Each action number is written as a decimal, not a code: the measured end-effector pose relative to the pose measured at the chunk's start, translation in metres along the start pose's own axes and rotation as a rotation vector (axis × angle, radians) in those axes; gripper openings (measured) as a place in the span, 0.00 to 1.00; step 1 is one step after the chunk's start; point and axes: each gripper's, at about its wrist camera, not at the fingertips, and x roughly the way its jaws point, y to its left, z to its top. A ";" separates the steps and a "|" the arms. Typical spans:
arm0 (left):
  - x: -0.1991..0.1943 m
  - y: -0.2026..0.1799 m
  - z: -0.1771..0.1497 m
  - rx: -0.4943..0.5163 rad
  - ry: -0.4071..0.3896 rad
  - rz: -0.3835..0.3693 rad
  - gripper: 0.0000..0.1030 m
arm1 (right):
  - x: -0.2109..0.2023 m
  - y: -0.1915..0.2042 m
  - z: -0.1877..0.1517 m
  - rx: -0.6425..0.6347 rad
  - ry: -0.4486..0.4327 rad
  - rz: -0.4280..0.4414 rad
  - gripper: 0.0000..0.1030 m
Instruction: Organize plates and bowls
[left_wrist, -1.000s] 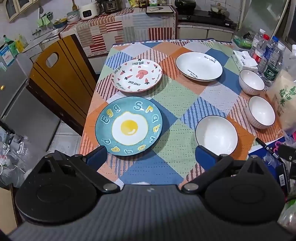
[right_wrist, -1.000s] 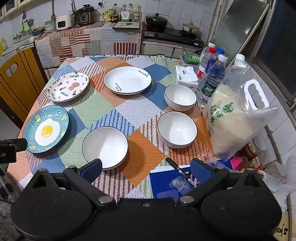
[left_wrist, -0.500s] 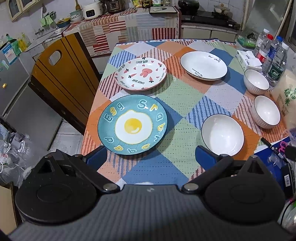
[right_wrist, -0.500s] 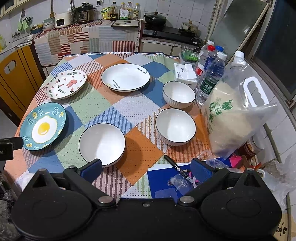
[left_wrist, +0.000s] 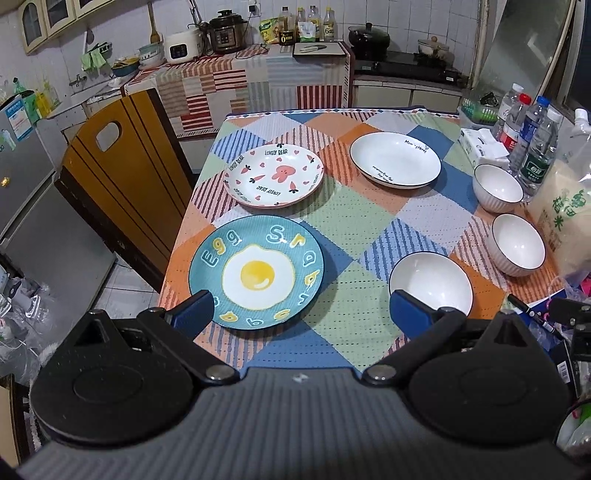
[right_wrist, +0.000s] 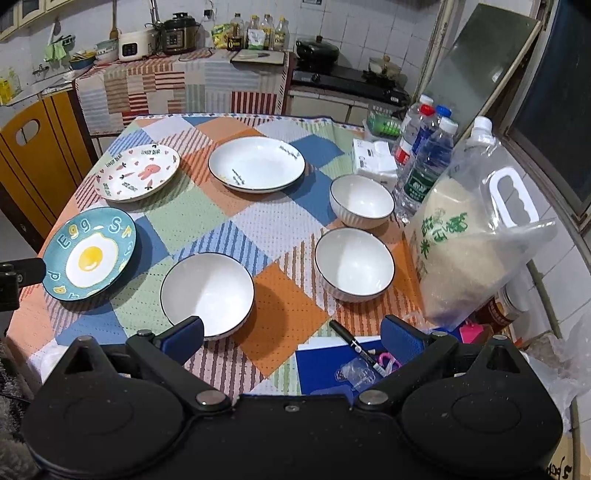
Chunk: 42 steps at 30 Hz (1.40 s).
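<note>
On the checked tablecloth lie a teal egg plate (left_wrist: 256, 271) (right_wrist: 90, 254), a pink rabbit plate (left_wrist: 274, 176) (right_wrist: 137, 172) behind it, and a white plate (left_wrist: 395, 160) (right_wrist: 256, 163) further right. Three white bowls stand apart: a near bowl (left_wrist: 431, 285) (right_wrist: 207, 290), a middle bowl (left_wrist: 519, 248) (right_wrist: 354, 263) and a far bowl (left_wrist: 498, 186) (right_wrist: 362, 198). My left gripper (left_wrist: 301, 310) hovers open over the near table edge, its left finger at the egg plate's rim. My right gripper (right_wrist: 291, 334) is open, its left finger over the near bowl's front rim.
A bag of rice (right_wrist: 469, 243), water bottles (right_wrist: 428, 162) and a tissue pack (right_wrist: 373, 162) crowd the table's right side. A black marker (right_wrist: 356, 349) lies on a blue folder by the front edge. A wooden chair (left_wrist: 122, 184) stands at the left.
Both grippers have moved forward and lower toward the table; the plates and bowls appear larger and nearer. The dishes themselves have not moved.
</note>
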 end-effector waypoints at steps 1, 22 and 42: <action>0.000 0.000 0.000 0.001 -0.001 0.000 1.00 | -0.001 0.000 0.000 -0.002 -0.004 -0.001 1.00; 0.002 -0.001 -0.003 0.006 0.035 -0.001 1.00 | -0.007 -0.005 -0.001 0.002 -0.060 -0.023 1.00; 0.007 0.001 0.003 -0.005 0.080 -0.023 0.97 | -0.001 -0.006 -0.004 0.001 -0.050 -0.021 1.00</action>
